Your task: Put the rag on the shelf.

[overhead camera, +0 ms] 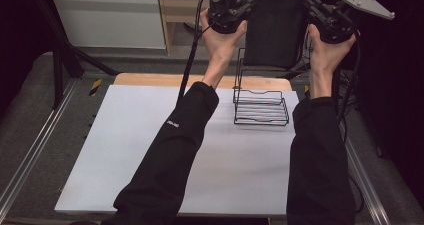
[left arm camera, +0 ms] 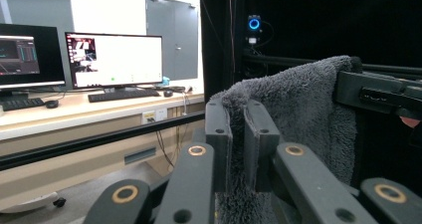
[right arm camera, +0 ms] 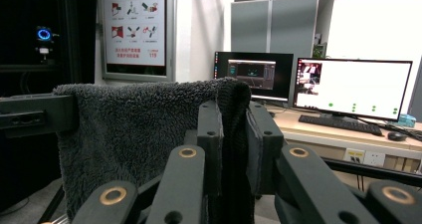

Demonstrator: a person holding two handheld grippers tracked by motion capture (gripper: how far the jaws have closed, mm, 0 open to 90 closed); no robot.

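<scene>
A dark grey fluffy towel (overhead camera: 276, 30) is held stretched by its top corners, hanging upright above the counter's (overhead camera: 150, 150) far edge.

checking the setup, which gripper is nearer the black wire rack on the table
Left. The left gripper is raised just left of and beyond the wire rack; the right gripper is raised further off to its right. Both clamp the grey towel.

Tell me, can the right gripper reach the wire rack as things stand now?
Probably not freely: the right gripper is shut on a corner of the grey towel, held up beyond the wire rack; nothing else blocks the way.
</scene>
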